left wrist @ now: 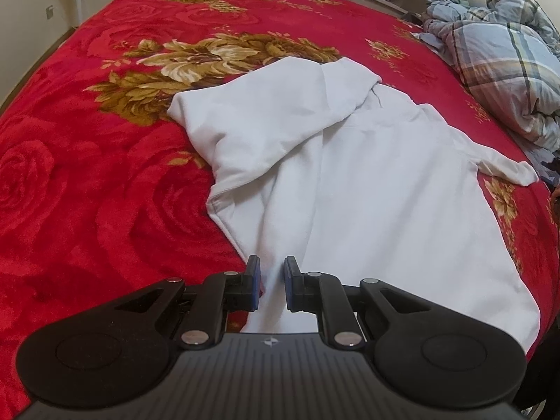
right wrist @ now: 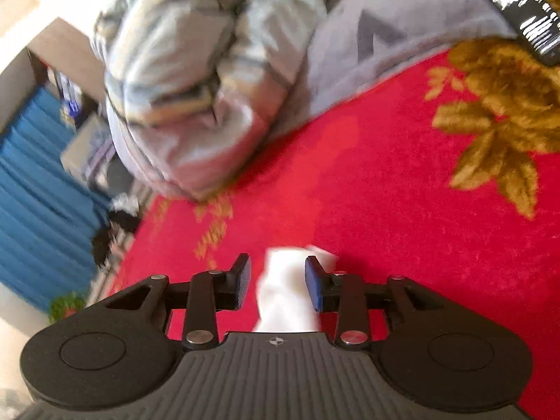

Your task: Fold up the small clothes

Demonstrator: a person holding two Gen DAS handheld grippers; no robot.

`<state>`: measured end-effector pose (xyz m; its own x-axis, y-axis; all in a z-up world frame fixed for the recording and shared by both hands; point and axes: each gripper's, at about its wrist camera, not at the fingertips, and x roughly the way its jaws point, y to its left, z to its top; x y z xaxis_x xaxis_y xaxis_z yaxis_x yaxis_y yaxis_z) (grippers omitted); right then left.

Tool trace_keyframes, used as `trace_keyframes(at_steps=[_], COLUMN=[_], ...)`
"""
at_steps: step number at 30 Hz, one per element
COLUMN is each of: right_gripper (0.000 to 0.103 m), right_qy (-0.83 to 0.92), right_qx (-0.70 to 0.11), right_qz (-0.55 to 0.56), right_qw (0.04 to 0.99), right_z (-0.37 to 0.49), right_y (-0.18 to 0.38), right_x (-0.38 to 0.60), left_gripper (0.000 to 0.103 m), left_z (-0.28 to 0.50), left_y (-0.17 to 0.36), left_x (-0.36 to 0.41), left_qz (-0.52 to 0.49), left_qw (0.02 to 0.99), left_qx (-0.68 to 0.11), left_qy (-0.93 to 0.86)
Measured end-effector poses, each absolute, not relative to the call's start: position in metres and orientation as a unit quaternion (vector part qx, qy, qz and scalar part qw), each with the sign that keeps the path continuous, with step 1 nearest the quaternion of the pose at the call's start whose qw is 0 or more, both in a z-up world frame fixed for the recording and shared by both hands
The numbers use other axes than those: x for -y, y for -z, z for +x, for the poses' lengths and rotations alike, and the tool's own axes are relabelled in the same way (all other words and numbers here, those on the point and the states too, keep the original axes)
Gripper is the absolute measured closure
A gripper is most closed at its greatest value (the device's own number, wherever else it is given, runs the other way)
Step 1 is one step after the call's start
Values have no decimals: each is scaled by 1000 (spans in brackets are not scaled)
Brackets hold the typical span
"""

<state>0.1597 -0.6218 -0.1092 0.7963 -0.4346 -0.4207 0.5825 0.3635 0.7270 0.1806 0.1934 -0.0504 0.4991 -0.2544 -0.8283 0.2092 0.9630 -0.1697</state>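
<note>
A white long-sleeved garment (left wrist: 367, 175) lies spread on the red flowered blanket (left wrist: 87, 175). Its left sleeve (left wrist: 266, 115) is folded across the chest. Its right sleeve end (left wrist: 504, 166) sticks out to the right. My left gripper (left wrist: 272, 273) hovers over the garment's near hem, jaws a little apart, nothing between them. In the blurred right wrist view my right gripper (right wrist: 277, 273) is open with the white sleeve end (right wrist: 287, 290) lying between its jaws; neither pad presses on it.
A crumpled plaid quilt (left wrist: 507, 63) lies at the bed's right side, also in the right wrist view (right wrist: 196, 80). A black remote-like object (right wrist: 525, 10) lies top right. Blue storage (right wrist: 38, 182) stands beside the bed. The bed's left edge (left wrist: 52, 49) meets a cream wall.
</note>
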Motion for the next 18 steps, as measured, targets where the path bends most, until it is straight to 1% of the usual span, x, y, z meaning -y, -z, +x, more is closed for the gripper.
trace_keyframes(at_steps=[3,5,7,9,11,12,13,15,18], right_gripper=[63,62,64,63,74,94,99,100,100], right_qy=[311,335,345,345,322,307,296,276,256], right_qx=[-138,-182,-192,-190,-183,-182,-182,-151,-46], right_qz=[462,463,467,451,432,424,417,416,379], right_qw=[819,800,791,801,822,833,840,853,888], right_z=[174,180,181,185,194,199,203,203,186], right_y=[118,130,138,135,130,128,125,107,62], right_x=[625,627,628,628,627,626,626,623,615], left_gripper=[88,88,88,88,88,88,88,88,88], left_z=[183,184,184,184,184,184,184,184,184], left_y=[51,52,53,53,54,54,54,54,54], left_x=[-189,-187,-186,-186,-186,-186,-186,-186,-186], left_qz=[-20,-18,-16,-15,-15,-15,-15,-15,-15], left_qw=[864,863,863,863,863,863,863,863,863], left_qx=[-484,-485,-484,-485,-486,-487,-487,-486,-487], left_qy=[137,138,140,140,138,137,136,136,136])
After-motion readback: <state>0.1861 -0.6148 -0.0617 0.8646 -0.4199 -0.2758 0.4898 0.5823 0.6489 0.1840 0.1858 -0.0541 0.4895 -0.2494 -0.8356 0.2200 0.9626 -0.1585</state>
